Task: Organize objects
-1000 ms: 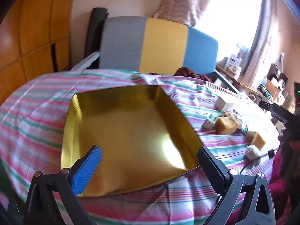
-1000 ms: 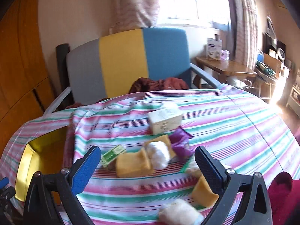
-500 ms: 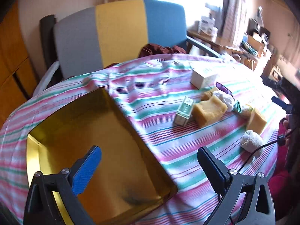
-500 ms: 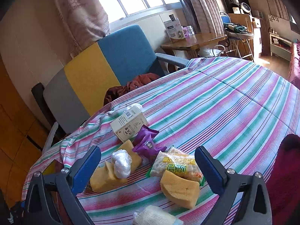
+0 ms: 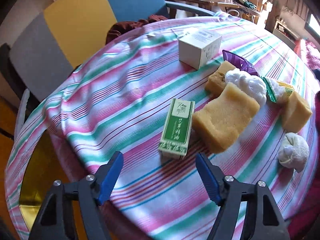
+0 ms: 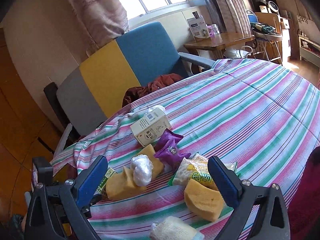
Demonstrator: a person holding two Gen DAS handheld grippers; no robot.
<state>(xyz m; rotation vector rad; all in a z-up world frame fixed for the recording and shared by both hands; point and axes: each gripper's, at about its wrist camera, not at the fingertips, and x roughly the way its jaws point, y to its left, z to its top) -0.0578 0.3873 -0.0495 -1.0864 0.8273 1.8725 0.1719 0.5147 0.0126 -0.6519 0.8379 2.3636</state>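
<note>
My left gripper (image 5: 159, 157) hovers over the striped tablecloth, pointing steeply down, its jaws closing with nothing between them. A green box (image 5: 177, 128) lies just beyond its tips, next to a large yellow sponge (image 5: 224, 120). Further on are a white wrapped ball (image 5: 246, 84), a purple packet (image 5: 238, 62) and a white carton (image 5: 200, 48). My right gripper (image 6: 158, 160) is open and empty, low over the same pile: sponge (image 6: 124, 184), wrapped ball (image 6: 142, 170), purple packet (image 6: 170, 150), noodle packet (image 6: 198, 175), second sponge (image 6: 202, 199).
A gold tray (image 5: 34, 180) sits at the left edge of the table, partly under a fold of cloth. A white sock ball (image 5: 293, 153) lies on the right. A grey, yellow and blue chair (image 6: 124, 68) stands behind the table, with a dark red cloth on its seat.
The left gripper swung from above the gold tray rightward to the pile, and its jaws have narrowed. The right gripper rolled at first, then held still.
</note>
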